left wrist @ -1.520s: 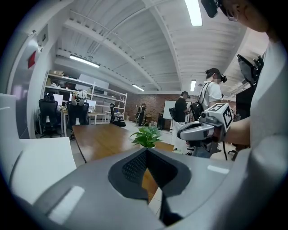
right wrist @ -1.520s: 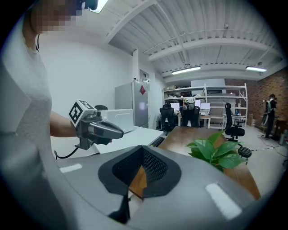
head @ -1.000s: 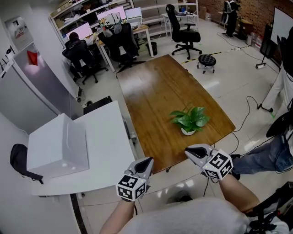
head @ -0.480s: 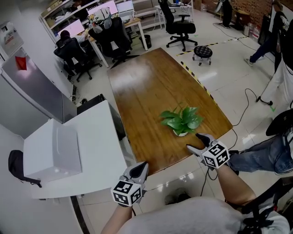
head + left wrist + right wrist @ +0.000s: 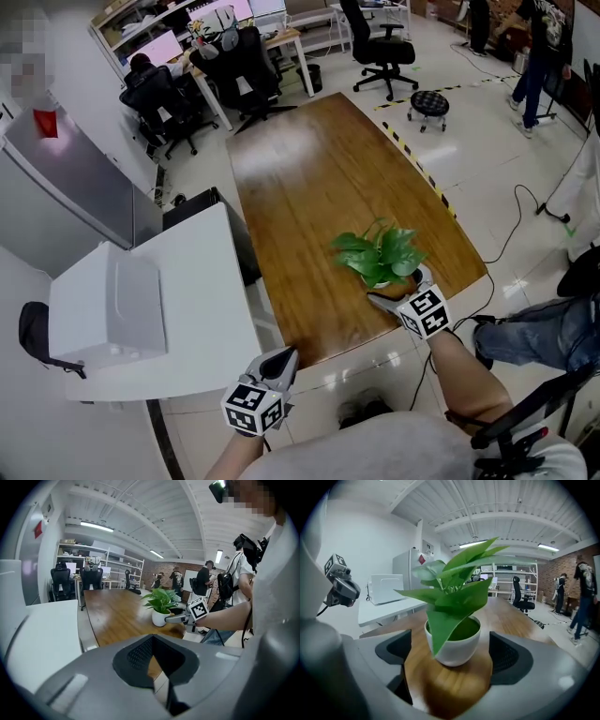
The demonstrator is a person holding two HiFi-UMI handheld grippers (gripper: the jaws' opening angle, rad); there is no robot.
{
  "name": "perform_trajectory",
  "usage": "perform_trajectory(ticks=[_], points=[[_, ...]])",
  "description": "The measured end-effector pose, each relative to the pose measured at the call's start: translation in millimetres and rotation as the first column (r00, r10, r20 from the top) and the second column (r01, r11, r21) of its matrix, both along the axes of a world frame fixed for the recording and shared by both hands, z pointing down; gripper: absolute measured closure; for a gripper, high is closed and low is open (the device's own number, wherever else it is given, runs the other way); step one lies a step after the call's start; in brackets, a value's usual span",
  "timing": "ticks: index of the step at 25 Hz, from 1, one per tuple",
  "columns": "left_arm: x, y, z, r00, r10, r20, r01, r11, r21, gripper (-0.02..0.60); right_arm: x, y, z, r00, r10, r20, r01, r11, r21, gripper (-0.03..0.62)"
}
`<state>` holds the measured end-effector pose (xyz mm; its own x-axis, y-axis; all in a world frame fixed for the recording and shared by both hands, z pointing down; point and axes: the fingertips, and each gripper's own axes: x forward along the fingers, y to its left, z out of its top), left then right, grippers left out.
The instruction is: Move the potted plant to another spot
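Observation:
The potted plant, green leaves in a small white pot, stands near the front right corner of the long wooden table. My right gripper is low at the table's front edge with its jaws opening. In the right gripper view the pot sits between the two dark pads with a gap on each side, so nothing is gripped. My left gripper hangs in front of the table's edge, off to the left, and holds nothing. Its jaws look shut. Its view shows the plant and my right gripper.
A white side table with a white box stands left of the wooden table. Office chairs and desks are at the far end, and a round stool is at the far right. A seated person's leg is on the right.
My right gripper has moved forward and down to the plant, and its jaws have gone from shut to wide apart around the pot. The left gripper has sunk a little.

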<state>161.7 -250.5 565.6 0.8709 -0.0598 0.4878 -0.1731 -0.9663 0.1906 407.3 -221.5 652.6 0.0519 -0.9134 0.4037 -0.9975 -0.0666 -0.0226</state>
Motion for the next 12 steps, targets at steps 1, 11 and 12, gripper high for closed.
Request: perform_trajectory(ticks=[1,11,12], points=[[-0.4,0.1,1.5,1.0,-0.002,0.004,0.002,1.0,0.001,0.584,2.8,-3.5,2.1,1.0,0.006,0.003,-0.007,1.0,0.009,0.086],[3.7,-2.9,7.9,1.0,-0.012,0.022,0.012,1.0,-0.001,0.584,11.3,-23.9,17.7,1.0,0.025,0.018,-0.026,0.999,0.042,0.077],[4.2,-3.4,8.4,1.0,-0.013,0.022,0.013,1.0,-0.001,0.584,11.8,-24.6,18.5,1.0,0.026,0.014,-0.027,0.999,0.039,0.082]])
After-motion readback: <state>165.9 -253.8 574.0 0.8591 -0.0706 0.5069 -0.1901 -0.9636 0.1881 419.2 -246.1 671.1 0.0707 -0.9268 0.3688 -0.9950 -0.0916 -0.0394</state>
